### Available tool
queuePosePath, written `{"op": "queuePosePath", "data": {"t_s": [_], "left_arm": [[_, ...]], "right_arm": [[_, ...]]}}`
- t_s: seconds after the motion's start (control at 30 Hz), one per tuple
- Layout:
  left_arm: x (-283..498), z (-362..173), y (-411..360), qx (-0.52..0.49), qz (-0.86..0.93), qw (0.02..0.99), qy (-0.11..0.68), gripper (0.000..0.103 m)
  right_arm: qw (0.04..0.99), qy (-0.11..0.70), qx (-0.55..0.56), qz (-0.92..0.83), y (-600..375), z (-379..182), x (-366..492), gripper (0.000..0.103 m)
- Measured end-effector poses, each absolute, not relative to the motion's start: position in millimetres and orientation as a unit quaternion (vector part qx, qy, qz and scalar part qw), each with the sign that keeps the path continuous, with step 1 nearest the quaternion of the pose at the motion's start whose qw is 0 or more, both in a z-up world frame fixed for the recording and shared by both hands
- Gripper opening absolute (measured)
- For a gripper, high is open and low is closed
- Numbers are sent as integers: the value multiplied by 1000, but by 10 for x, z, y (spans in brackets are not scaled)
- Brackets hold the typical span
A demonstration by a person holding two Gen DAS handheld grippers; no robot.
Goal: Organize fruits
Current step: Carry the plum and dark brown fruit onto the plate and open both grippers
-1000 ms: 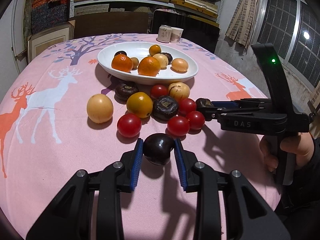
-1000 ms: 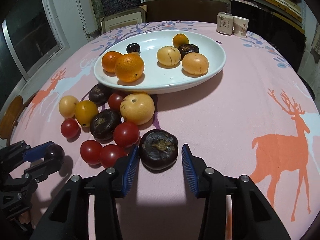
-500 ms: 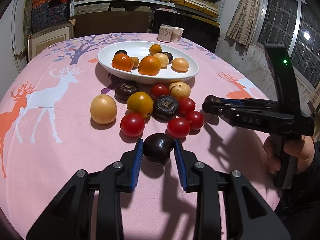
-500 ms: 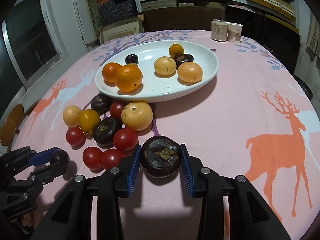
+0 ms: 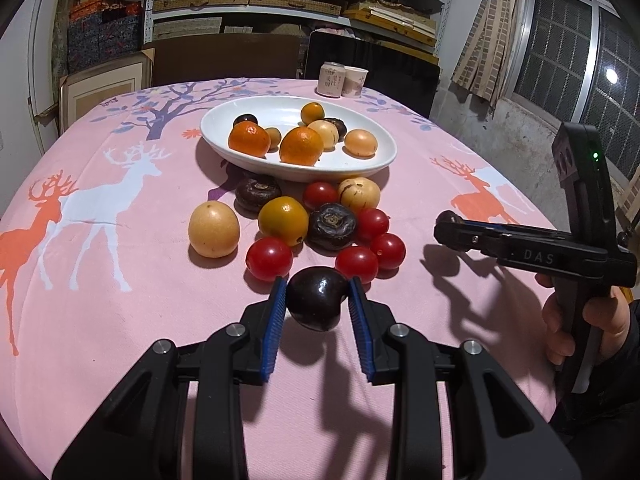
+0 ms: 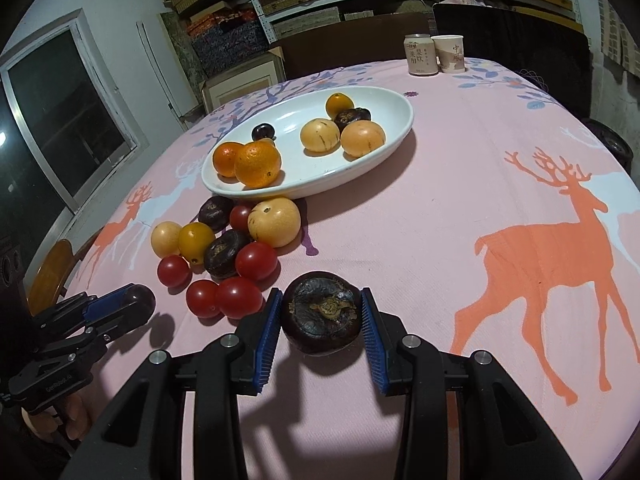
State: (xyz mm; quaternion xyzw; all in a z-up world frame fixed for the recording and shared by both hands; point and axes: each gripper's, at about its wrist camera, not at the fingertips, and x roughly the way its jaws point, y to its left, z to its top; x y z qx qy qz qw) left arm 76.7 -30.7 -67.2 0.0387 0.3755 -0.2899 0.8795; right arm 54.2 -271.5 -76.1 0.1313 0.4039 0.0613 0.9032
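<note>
My left gripper (image 5: 317, 300) is shut on a smooth dark purple fruit (image 5: 316, 298), held above the pink cloth. My right gripper (image 6: 320, 312) is shut on a dark mangosteen (image 6: 321, 312), lifted off the table; it also shows at the right of the left wrist view (image 5: 450, 222). A white oval plate (image 5: 352, 164) (image 6: 372, 160) holds several oranges, yellow fruits and dark fruits. In front of it lies a cluster of red tomatoes (image 5: 269, 258), yellow fruits (image 5: 214, 229) and mangosteens (image 5: 331, 226).
A can (image 6: 419, 55) and a paper cup (image 6: 450, 53) stand at the table's far edge. Chairs and shelves of boxes stand behind the table. A window is on the right in the left wrist view.
My right gripper closed on the mangosteen and lifted it up and back from the cluster. My left gripper, still holding the purple fruit, rose a little.
</note>
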Motion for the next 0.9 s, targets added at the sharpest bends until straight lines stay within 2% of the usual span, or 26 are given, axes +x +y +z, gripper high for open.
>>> {"op": "queuePosePath", "data": {"t_s": [0.2,0.37,0.47,0.73,0.9], "left_arm": [[956,-424,-297,12,-303,879,369,31],[1430,-19,-513,28,-297,894,334,31],[1858,75,-698,16,-311,887,342,31],[2994,-250,-1295,20,-297,858,418,31],[3328,-503,-1440,23,-283,843,458,31]], "right_arm": [[907,391,138,74,-2795,-560,566,39],[914,372,140,77,-2886,-311,858,39],[920,361,128,85,-2846,-220,1098,39],[911,387,104,101,-2752,-419,1845,39],[907,400,94,96,-2749,-585,2039,39]]}}
